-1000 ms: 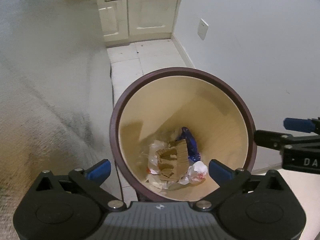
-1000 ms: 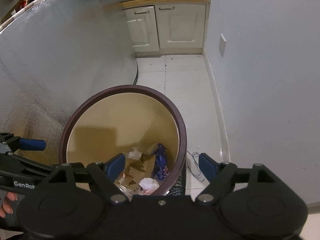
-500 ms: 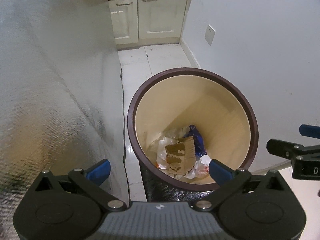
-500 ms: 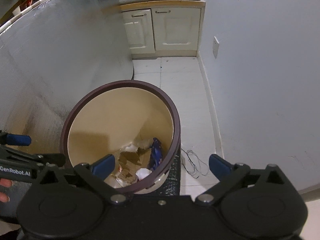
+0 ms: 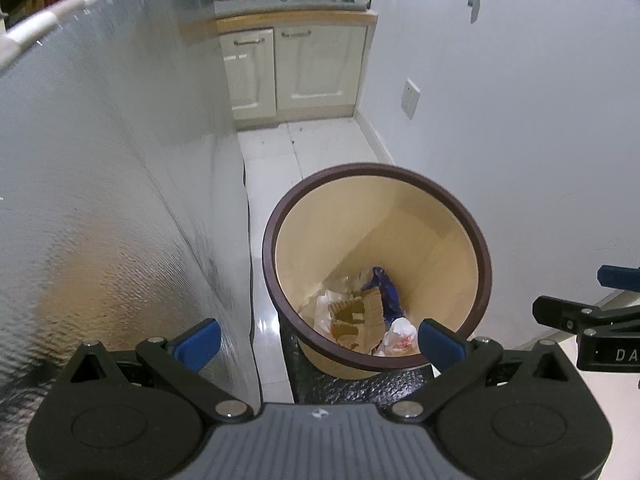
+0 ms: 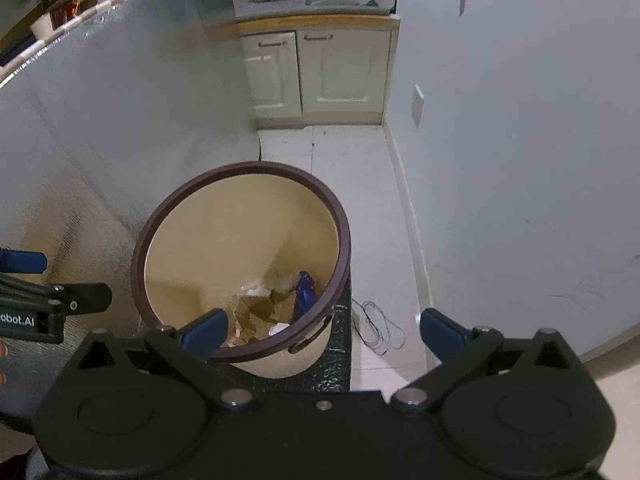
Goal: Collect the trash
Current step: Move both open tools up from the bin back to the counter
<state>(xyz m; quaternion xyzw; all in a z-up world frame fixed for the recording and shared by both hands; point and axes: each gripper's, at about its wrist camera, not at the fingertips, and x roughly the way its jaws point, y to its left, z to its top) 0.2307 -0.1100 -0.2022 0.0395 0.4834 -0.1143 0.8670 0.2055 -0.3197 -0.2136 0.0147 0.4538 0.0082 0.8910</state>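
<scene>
A round cream bin (image 5: 432,236) (image 6: 224,248) with a dark brown rim stands on the white tiled floor. At its bottom lies trash: torn cardboard (image 5: 356,314) (image 6: 260,308), a blue wrapper (image 5: 384,288) (image 6: 305,292) and crumpled white plastic (image 5: 400,334). My left gripper (image 5: 318,340) hangs above and short of the bin, open, with nothing between its blue fingers. My right gripper (image 6: 322,330) is also open and empty, above the bin's near right edge. Each gripper's side shows at the edge of the other's view.
A silver foil-covered panel (image 5: 100,168) curves along the left, close to the bin. A white wall (image 5: 520,120) with a socket runs on the right. Cream cabinets (image 6: 316,76) stand at the far end. A thin wire (image 6: 380,324) lies on the floor beside the bin.
Both grippers have pulled back and up from the bin, which now looks smaller and farther. The right gripper's fingers have spread wider. More of the cabinets and countertop shows.
</scene>
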